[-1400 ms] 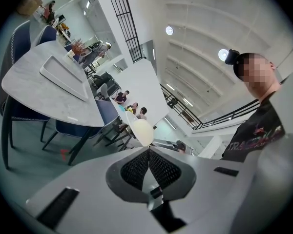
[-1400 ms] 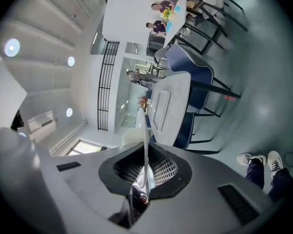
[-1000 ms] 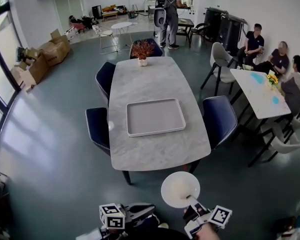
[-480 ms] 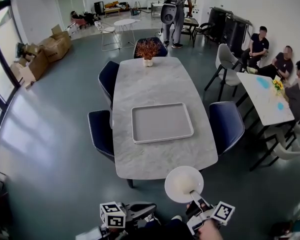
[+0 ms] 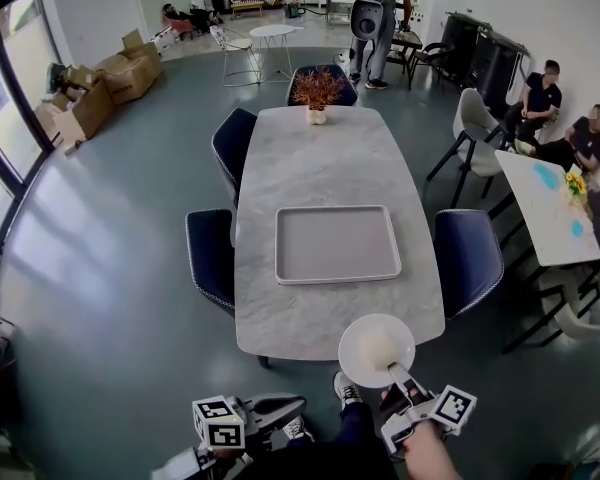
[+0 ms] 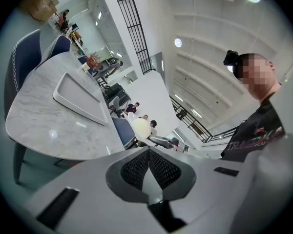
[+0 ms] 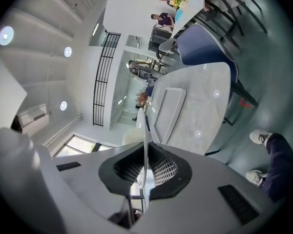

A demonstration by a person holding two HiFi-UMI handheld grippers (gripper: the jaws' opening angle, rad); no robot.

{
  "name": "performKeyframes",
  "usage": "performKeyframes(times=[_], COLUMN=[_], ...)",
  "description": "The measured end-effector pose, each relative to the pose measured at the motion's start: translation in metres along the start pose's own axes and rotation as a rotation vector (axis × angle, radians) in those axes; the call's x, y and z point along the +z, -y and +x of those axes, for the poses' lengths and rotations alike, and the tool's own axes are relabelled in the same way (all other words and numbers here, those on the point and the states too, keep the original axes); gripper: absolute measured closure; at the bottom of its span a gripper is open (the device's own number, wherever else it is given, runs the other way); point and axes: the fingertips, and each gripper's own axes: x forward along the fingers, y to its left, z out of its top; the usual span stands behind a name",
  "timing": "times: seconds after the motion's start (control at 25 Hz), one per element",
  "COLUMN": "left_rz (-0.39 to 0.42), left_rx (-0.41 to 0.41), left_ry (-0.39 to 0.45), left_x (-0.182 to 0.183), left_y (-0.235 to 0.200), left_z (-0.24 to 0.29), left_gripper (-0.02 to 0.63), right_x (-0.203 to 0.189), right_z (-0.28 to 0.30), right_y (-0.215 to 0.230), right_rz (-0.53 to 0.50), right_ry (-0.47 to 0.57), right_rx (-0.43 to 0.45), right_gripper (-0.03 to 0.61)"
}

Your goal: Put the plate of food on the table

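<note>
The right gripper point(image 7: 145, 172) clamps the near rim of the plate of food point(image 5: 376, 348), jaws narrow on its edge so the food sits flat. The left gripper point(image 6: 149, 165) is idle, jaws together on nothing. The plate hovers at the marble table's point(image 5: 325, 163) near edge, where bare top lies open before the tray point(image 5: 337, 244), with blue chairs point(image 5: 212, 258) on either side.

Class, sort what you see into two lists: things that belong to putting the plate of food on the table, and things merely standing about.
Belong to the job: plate, held at its rim by the right gripper; table.

Standing about: tray; potted plant; blue chairs; cardboard boxes; left gripper, shut and empty.
</note>
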Motion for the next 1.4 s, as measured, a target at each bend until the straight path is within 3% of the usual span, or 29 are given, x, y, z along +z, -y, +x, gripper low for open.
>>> performKeyframes(times=[0.6, 0.88, 1.24, 1.4], left_rz=[0.060, 0.033, 0.052, 0.041], left_rx=[0.148, 0.215, 0.267, 0.292], left_ry=[0.153, 0.235, 0.229, 0.233], left_x=[0.050, 0.066, 0.066, 0.063], left_y=[-0.024, -0.035, -0.042, -0.042], left_z=[0.073, 0.070, 0.084, 0.089], left_gripper=[0.607, 0.607, 0.607, 0.607], right_x=[0.102, 0.115, 0.149, 0.164], right_z=[0.111, 0.155, 0.212, 0.246], right_y=[0.008, 0.003, 0.032, 0.052], right_rz=[-0.030, -0.040, -0.026, -0.065], right_ry=[-0.204, -0.267, -0.284, -0.279], right_rx=[0.029, 0.031, -0.026, -0.081], right_gripper=[0.552, 0.552, 0.552, 0.552])
